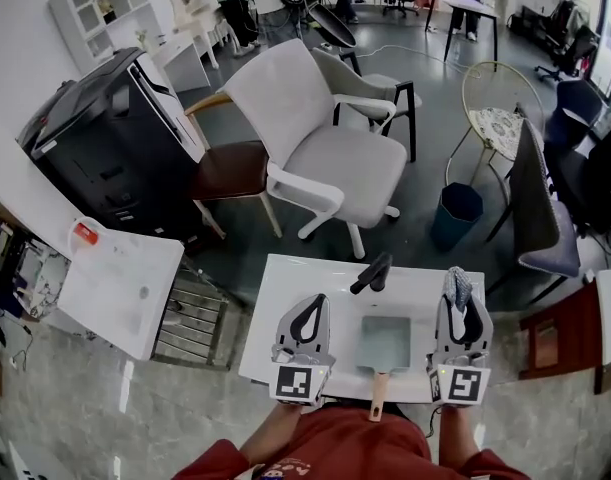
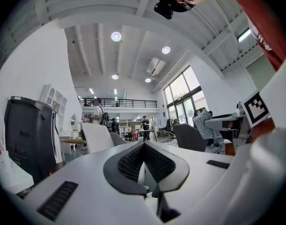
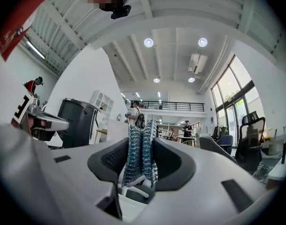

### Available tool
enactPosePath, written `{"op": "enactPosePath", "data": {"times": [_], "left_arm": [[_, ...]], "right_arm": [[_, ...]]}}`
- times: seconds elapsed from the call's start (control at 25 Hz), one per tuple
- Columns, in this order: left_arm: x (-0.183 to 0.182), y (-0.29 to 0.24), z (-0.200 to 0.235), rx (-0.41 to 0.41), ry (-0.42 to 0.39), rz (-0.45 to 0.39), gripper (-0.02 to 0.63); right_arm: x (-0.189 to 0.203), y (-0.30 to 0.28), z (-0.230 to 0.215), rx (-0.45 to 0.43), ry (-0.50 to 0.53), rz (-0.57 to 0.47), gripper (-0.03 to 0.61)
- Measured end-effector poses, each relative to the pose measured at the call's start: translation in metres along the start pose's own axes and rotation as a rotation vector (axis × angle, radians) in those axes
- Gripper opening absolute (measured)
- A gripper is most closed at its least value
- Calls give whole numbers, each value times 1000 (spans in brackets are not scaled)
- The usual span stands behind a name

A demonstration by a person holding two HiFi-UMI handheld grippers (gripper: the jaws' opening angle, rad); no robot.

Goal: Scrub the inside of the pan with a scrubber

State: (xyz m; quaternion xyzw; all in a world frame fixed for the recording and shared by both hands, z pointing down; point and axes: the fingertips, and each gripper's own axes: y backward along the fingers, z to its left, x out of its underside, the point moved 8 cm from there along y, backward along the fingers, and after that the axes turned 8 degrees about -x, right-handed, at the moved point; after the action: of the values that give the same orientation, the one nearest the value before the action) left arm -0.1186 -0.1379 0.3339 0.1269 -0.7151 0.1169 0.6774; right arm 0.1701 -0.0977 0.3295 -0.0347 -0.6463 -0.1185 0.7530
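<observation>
A square grey-green pan (image 1: 385, 341) with a wooden handle (image 1: 378, 398) lies on the small white table (image 1: 285, 298), its handle pointing toward me. My left gripper (image 1: 310, 306) stands just left of the pan, shut with nothing in it; its dark pads (image 2: 154, 165) meet in the left gripper view. To the right of the pan, my right gripper (image 1: 459, 298) is shut on a blue-grey mesh scrubber (image 1: 457, 285). The scrubber (image 3: 142, 151) sticks up between the pads in the right gripper view. Both grippers are apart from the pan and point up and away.
A black handle-like object (image 1: 372, 272) lies on the table beyond the pan. Past the table stand a white armchair (image 1: 325, 148), a black cabinet (image 1: 115, 138), a blue bin (image 1: 457, 213) and a white side table (image 1: 120, 288) at the left.
</observation>
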Motion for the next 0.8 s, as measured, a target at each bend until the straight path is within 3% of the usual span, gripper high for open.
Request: {"op": "enactPosePath", "data": {"times": [0.8], "left_arm": [[1, 2, -3, 1, -2, 4, 11]], "right_arm": [[10, -5, 2, -5, -2, 37, 166]]}}
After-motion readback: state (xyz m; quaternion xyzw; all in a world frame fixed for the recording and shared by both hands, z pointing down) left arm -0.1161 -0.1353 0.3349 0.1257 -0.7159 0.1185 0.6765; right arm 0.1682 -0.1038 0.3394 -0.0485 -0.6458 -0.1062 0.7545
